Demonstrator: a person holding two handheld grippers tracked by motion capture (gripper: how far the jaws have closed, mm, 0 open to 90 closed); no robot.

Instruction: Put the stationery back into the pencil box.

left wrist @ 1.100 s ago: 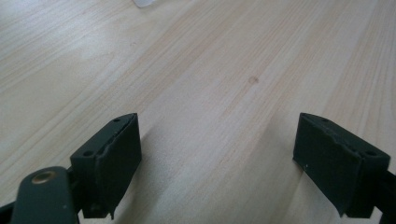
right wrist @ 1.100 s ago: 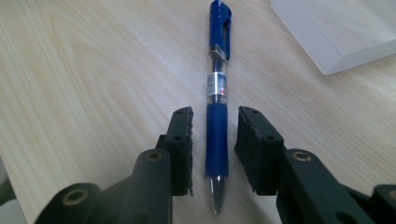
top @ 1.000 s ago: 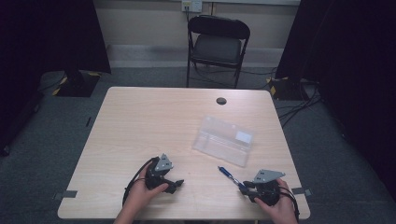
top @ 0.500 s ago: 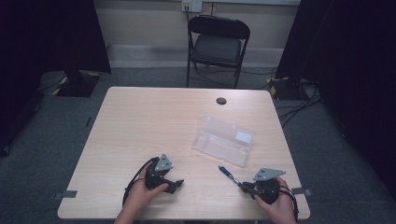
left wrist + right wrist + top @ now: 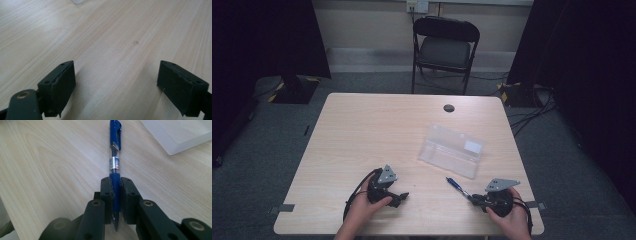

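A blue pen (image 5: 115,157) with a clear barrel lies low over the wooden table (image 5: 377,130), its clip end pointing away. My right gripper (image 5: 115,195) is shut on the pen's grip end; in the high view the right gripper (image 5: 474,199) sits near the front right corner with the pen (image 5: 457,186) sticking out to the upper left. My left gripper (image 5: 117,82) is open over bare wood with nothing between its jaws. The left gripper (image 5: 401,198) rests at the front left of centre in the high view. A clear plastic case (image 5: 452,150) lies shut beyond the pen.
A corner of the clear case (image 5: 180,135) shows at the upper right of the right gripper view. A black folding chair (image 5: 444,47) stands behind the table. A dark round cable port (image 5: 449,108) sits near the far edge. Cables lie on the floor at the right.
The right gripper with the pen has shifted slightly; the left gripper and the case have stayed where they were.
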